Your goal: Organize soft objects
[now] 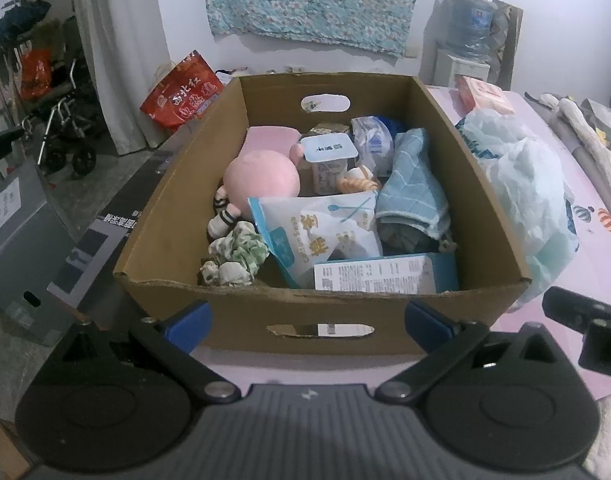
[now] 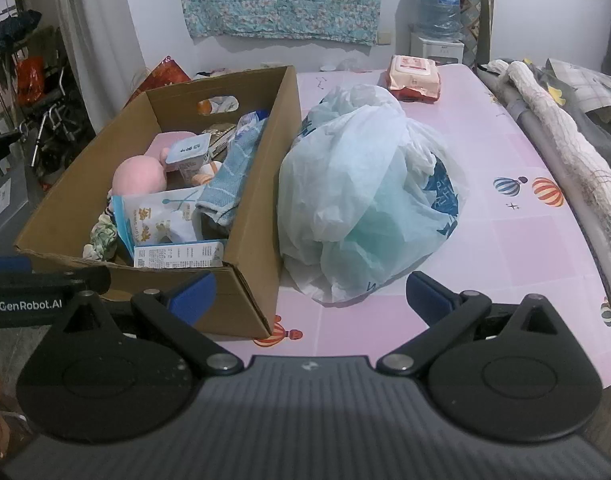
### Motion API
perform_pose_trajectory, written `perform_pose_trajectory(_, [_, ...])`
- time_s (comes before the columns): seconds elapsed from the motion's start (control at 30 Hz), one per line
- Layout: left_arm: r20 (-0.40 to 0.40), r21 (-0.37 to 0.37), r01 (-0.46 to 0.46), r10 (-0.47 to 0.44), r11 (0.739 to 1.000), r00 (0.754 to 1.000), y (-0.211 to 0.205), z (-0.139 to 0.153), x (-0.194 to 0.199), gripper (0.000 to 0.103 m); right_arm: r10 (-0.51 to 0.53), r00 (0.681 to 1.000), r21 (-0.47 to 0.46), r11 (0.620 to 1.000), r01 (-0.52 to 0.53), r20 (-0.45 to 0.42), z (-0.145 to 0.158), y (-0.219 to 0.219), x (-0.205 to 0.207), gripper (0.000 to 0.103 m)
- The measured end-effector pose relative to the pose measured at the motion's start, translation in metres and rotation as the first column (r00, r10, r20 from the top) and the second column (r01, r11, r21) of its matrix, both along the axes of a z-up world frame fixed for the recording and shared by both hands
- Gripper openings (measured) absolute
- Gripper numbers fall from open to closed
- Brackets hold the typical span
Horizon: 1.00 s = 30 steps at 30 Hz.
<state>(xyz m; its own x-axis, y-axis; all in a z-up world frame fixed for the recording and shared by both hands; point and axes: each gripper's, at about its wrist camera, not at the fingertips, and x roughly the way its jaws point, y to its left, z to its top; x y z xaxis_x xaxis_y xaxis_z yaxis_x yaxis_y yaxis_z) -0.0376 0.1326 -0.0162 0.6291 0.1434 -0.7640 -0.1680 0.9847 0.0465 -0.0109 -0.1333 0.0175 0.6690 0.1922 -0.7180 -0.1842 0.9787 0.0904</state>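
Left wrist: cardboard box [image 1: 321, 304] just ahead, between spread fingers [image 1: 189, 322].

my left gripper [image 1: 308, 322] and right gripper [image 2: 310, 294] both have blue fingertips on black arms. the cardboard box [image 1: 321, 312] is plain brown. inside it, at ten o'clock, the plush toy [image 1: 261, 178] is pink; at two o'clock the cloth [image 1: 411, 188] is light blue with a quilted line pattern; at seven o'clock the scrunchie [image 1: 235, 256] is white with green leaf print. the plastic bag [image 2: 365, 196] is pale mint with dark blue print. my table cover [image 2: 525, 240] is pink and lilac checks with striped balloons.
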Motion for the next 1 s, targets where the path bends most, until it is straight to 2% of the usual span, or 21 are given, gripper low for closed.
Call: perform_pose_trajectory(1.0, [-0.002, -0.01, -0.015, 0.015, 1.0, 1.0, 0.0009, -0.0016, -0.0065, 0.103, 0.013, 1.0, -0.001, 1.0, -0.013, -0.012, 0.0001, 0.004, 0.0013, 0.102])
